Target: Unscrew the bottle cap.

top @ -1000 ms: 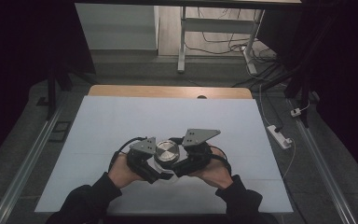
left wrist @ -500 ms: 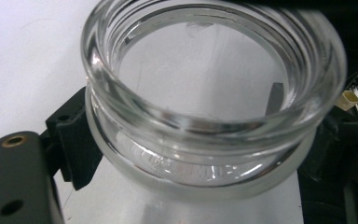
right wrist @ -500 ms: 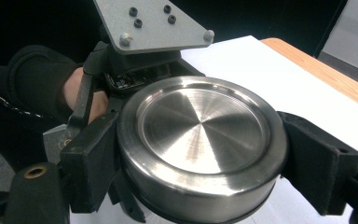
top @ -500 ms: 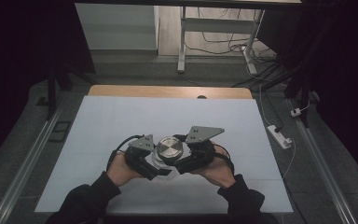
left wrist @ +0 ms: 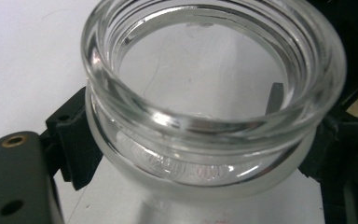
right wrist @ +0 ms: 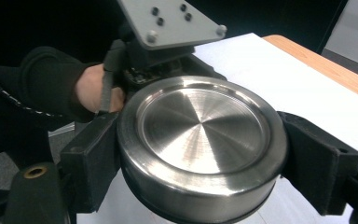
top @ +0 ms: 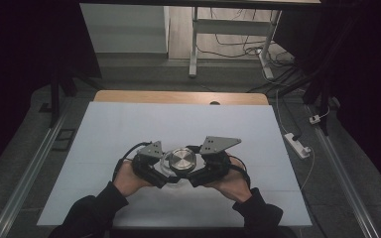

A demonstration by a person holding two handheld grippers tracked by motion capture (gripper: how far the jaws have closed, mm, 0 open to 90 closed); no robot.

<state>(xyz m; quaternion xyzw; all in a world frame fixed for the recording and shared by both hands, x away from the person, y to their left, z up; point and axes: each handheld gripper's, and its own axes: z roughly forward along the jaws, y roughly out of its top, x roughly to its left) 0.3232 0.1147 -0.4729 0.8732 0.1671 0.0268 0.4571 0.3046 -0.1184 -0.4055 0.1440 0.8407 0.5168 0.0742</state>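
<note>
Both hands barely shifted: left gripper (left wrist: pixel 186 154) fingers clench the glass jar (left wrist: pixel 214 93), right gripper (right wrist: pixel 200 154) the steel lid (right wrist: pixel 200 140).

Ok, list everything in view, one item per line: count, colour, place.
glass jar: one, clear, open mouth, clamped at its neck by the left gripper
metal lid: one, silver, clamped at its rim by the right gripper, mid table
table sheet: one, white, covering the table
table edge: one, wooden, far side
power strip: one, white, floor right of the table
desk frame: one, pale, floor beyond the table
left gripper: one, black, shut on the jar
right gripper: one, black, shut on the lid
</note>
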